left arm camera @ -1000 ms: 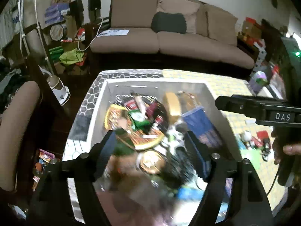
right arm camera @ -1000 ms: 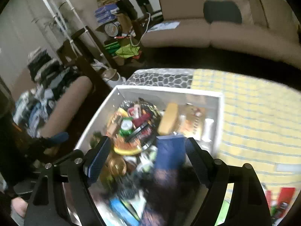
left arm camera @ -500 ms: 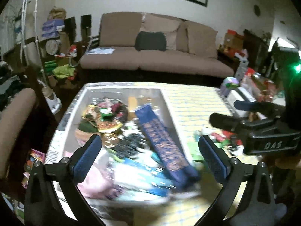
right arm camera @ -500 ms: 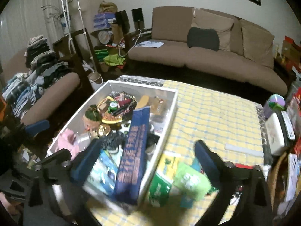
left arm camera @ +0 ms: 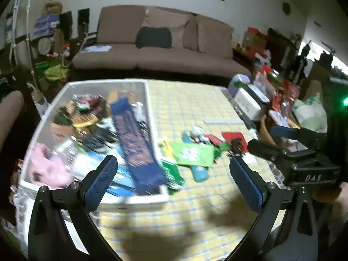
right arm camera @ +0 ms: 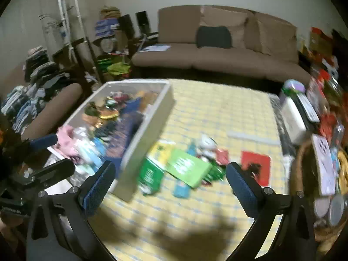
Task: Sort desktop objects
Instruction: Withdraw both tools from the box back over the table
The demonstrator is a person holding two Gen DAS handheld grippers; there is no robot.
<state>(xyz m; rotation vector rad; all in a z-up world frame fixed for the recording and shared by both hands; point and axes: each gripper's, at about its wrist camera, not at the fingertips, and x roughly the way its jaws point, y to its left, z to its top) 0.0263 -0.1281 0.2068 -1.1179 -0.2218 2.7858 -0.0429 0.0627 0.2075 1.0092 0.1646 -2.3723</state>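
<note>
A white bin [left arm camera: 150,111] [right arm camera: 148,134] sits on the left of the yellow checked table, full of mixed objects. A long blue patterned pouch [left arm camera: 136,139] lies across the bin and sticks out over its near wall. Loose items lie on the cloth right of the bin: a green packet [left arm camera: 192,154] [right arm camera: 188,169], a light blue tube [left arm camera: 199,173] and a red card [left arm camera: 233,138] [right arm camera: 256,167]. My left gripper [left arm camera: 174,184] is open and empty, held above the table's near part. My right gripper [right arm camera: 169,187] is open and empty; it also shows in the left wrist view [left arm camera: 282,139].
A brown sofa [left arm camera: 161,50] stands behind the table. White boxes and clutter [left arm camera: 250,100] crowd the table's right edge, with a basket [right arm camera: 304,174] at the right. A padded chair [right arm camera: 52,108] and clothes piles are left of the table.
Both grippers pulled back and up from over the bin; the views now take in the whole table. The left gripper's jaws opened wide; the blue pouch lies across the bin.
</note>
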